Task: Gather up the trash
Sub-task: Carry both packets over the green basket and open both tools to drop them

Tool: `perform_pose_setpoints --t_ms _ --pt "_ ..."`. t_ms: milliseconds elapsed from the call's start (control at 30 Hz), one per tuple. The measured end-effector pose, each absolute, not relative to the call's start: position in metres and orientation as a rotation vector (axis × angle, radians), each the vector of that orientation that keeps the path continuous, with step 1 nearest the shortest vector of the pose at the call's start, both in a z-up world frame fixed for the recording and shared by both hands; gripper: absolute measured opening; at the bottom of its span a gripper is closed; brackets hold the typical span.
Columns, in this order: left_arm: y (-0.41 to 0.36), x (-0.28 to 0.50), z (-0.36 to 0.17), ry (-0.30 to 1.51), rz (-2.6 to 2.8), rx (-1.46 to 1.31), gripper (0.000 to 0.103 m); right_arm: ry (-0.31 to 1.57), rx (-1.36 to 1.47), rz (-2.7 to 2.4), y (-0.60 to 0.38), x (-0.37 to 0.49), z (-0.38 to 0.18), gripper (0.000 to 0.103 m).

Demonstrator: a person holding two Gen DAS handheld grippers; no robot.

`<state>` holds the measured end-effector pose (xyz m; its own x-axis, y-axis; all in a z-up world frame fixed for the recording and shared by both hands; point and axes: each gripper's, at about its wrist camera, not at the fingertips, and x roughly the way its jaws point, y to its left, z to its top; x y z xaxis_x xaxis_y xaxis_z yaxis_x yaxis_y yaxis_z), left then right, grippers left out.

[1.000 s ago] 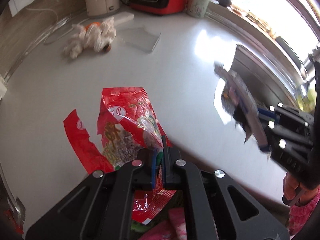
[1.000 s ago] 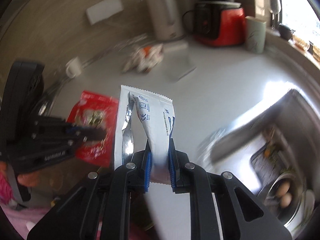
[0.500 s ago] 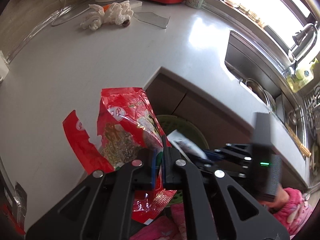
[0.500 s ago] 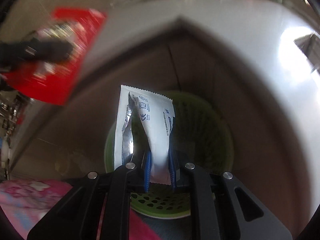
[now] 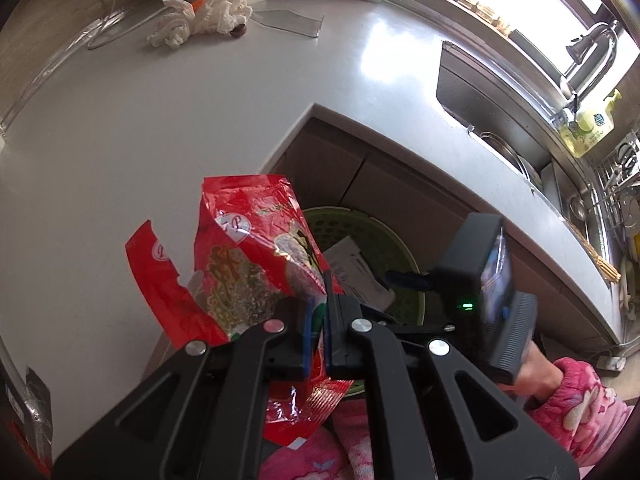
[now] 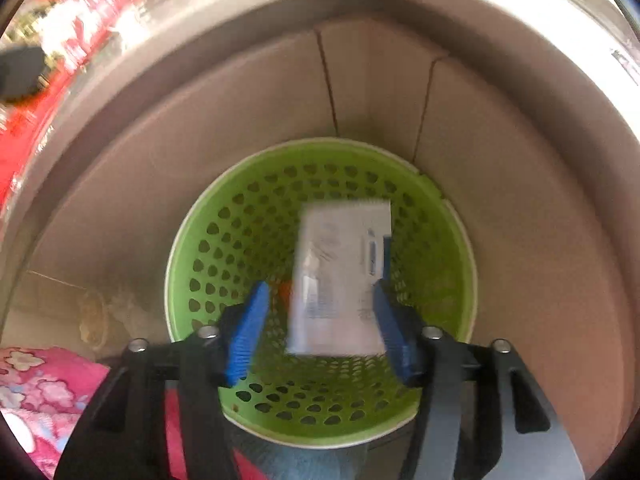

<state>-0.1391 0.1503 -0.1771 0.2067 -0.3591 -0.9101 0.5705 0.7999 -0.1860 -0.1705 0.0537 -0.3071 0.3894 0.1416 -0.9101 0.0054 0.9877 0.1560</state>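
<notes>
My left gripper (image 5: 316, 316) is shut on a torn red snack wrapper (image 5: 244, 256) and holds it over the counter's corner, above the green perforated bin (image 5: 376, 240). My right gripper (image 6: 320, 320) is open right above the green bin (image 6: 224, 240). A white wrapper (image 6: 340, 276) is loose between its blue pads (image 6: 248, 320), blurred, inside the bin's mouth. The white wrapper also shows in the left wrist view (image 5: 356, 272), in the bin beside the right gripper's body (image 5: 480, 280).
The white counter (image 5: 160, 100) bears a crumpled white cloth (image 5: 200, 20), a clear plastic sheet (image 5: 288, 20), a kettle, a red appliance and a mug at the back. A steel sink (image 5: 500, 112) lies at the right. Brown cabinet doors (image 6: 360, 88) stand behind the bin.
My right gripper swung from over the counter down to the bin, opened, and let go of the white wrapper. My left gripper moved toward the counter's corner, still shut on the red wrapper.
</notes>
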Motion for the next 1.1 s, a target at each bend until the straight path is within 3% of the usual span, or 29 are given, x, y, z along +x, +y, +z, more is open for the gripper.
perform_pose_setpoints --t_ms 200,333,700,767,800,833,900,1100 --pt "0.146 -0.141 -0.181 1.19 -0.701 0.217 0.004 1.074 0.18 0.043 0.035 -0.19 -0.254 0.057" --pt "0.139 -0.142 -0.194 1.206 -0.723 0.233 0.004 0.971 0.194 -0.01 0.023 -0.205 -0.206 0.069" --pt "0.102 -0.141 -0.26 1.347 -0.799 0.294 0.004 0.838 0.164 -0.134 0.009 -0.221 -0.134 0.071" --pt "0.097 -0.137 -0.269 1.379 -0.799 0.296 0.009 0.822 0.184 -0.145 0.002 -0.224 -0.127 0.072" --pt "0.095 -0.136 -0.271 1.39 -0.802 0.289 0.02 0.818 0.193 -0.148 0.001 -0.224 -0.13 0.072" --pt "0.093 -0.135 -0.272 1.395 -0.8 0.287 0.041 0.817 0.2 -0.15 -0.002 -0.224 -0.13 0.073" --pt "0.092 -0.133 -0.269 1.368 -0.786 0.284 0.058 0.82 0.2 -0.157 -0.009 -0.223 -0.129 0.073" --pt "0.085 -0.121 -0.251 1.329 -0.757 0.262 0.062 0.814 0.208 -0.146 -0.033 -0.207 -0.125 0.073"
